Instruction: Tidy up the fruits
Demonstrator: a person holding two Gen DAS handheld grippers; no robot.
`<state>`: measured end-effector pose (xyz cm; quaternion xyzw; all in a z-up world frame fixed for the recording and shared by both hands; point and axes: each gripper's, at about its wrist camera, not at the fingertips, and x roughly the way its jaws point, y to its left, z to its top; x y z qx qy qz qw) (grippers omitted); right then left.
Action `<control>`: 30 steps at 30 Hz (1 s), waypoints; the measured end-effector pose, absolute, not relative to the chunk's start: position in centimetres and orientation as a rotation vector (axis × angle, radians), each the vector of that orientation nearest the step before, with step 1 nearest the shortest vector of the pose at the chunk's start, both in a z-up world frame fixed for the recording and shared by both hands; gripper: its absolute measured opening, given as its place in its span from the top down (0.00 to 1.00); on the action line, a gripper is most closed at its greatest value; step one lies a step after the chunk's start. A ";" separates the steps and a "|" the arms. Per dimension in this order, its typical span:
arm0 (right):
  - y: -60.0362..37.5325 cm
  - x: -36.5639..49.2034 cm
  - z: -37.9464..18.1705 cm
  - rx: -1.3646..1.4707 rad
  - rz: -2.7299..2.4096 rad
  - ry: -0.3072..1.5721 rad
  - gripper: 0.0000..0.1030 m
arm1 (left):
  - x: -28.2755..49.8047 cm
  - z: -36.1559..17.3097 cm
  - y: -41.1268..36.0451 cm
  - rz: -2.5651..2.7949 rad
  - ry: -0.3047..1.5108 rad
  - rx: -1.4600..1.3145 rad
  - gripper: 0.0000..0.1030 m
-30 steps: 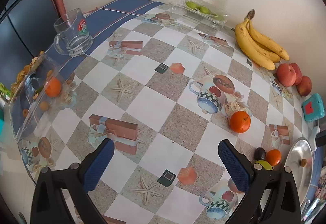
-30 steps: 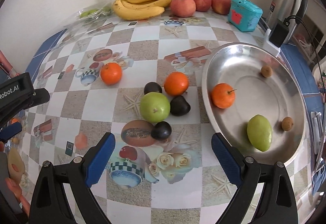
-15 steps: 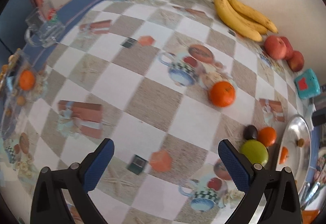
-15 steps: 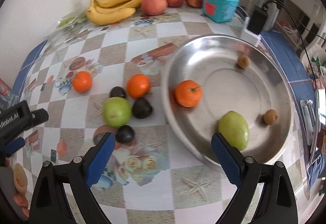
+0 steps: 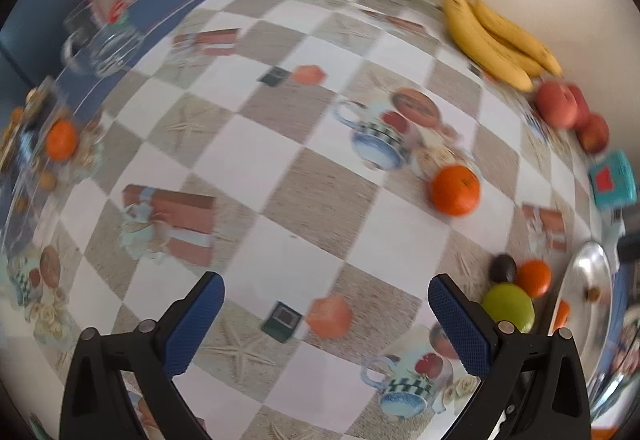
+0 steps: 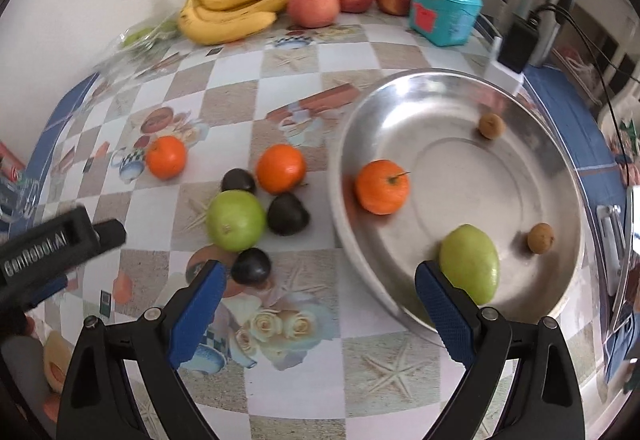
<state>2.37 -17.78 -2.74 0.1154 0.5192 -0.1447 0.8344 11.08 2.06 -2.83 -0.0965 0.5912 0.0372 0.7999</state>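
Fruit, loose on the patterned tablecloth: two oranges, one beside the metal dish, one apart toward 9 o'clock; one green round fruit; three dark fruits clustered touching or just beside it. In the dish: one orange near the 9 o'clock wall, one green pear-shaped fruit at 6 o'clock, two small brown fruits. Along the wall edge at 12 o'clock: one banana bunch, three red apples, one teal box. Right gripper, fingers wide, holding nothing, above the dish's near rim. Left gripper, fingers wide, empty, over open checkered cloth; glass mug at 10 o'clock.
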 end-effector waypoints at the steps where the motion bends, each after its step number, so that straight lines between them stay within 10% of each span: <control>1: -17.5 2.5 -2.8 0.239 -0.297 1.104 0.07 | 11.1 -2.8 2.6 0.094 1.266 -0.227 0.00; 30: -14.7 4.2 -5.8 0.192 -0.246 1.200 0.07 | 11.6 -4.1 2.9 0.097 1.318 -0.221 0.00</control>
